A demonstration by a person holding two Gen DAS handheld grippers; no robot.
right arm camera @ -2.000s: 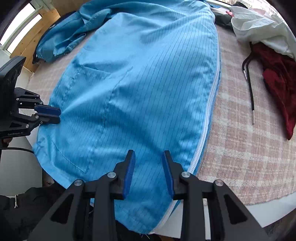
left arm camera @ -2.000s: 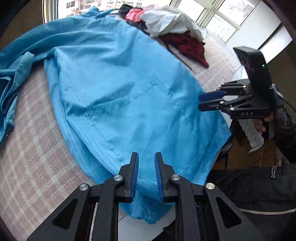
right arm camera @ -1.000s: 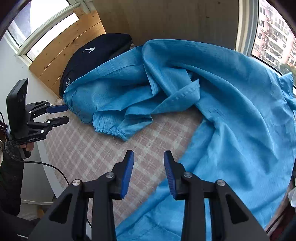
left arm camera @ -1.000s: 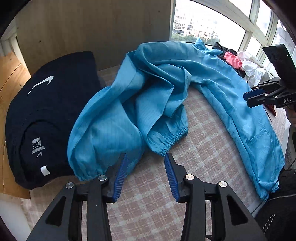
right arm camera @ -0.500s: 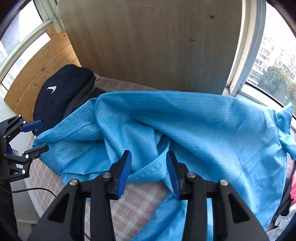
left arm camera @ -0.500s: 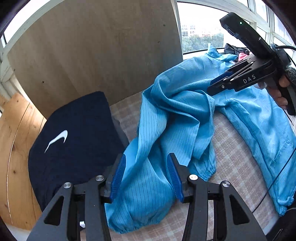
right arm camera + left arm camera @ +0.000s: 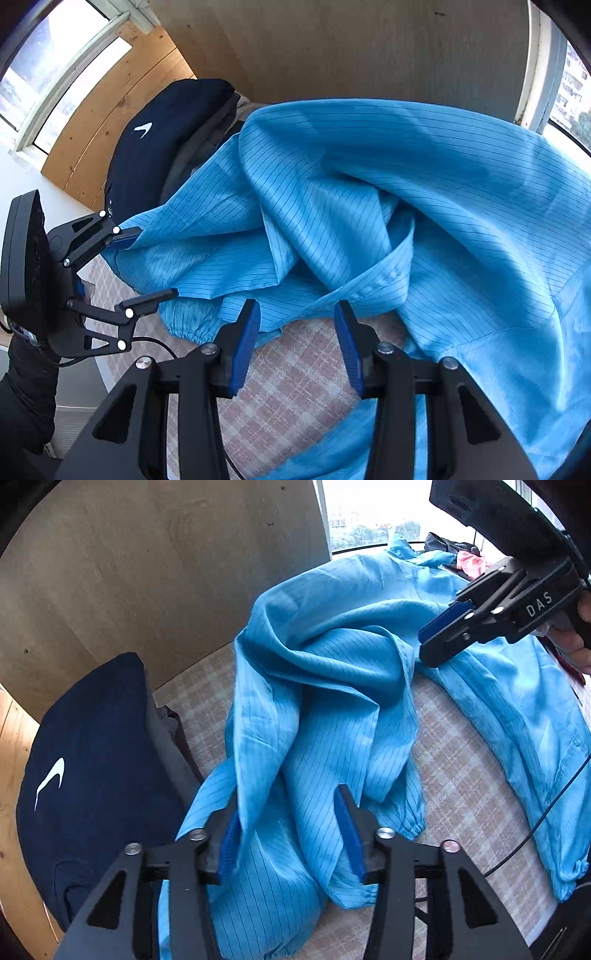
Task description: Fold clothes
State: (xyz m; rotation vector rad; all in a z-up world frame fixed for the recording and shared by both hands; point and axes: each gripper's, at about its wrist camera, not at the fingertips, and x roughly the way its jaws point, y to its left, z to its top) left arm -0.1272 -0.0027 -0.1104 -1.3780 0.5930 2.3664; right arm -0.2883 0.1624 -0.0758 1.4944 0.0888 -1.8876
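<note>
Your left tool is opening over the bunched sleeve of the blue jacket, cloth between its jaws, unpinched. Your right tool stands partly open, empty, collar just ahead. Thin, limp, slippery cloth: grip seams or cuffs.

White letters "DAS" stand on the black body of the right gripper. The folded navy garment bears a white swoosh logo (no wording legible there).
</note>
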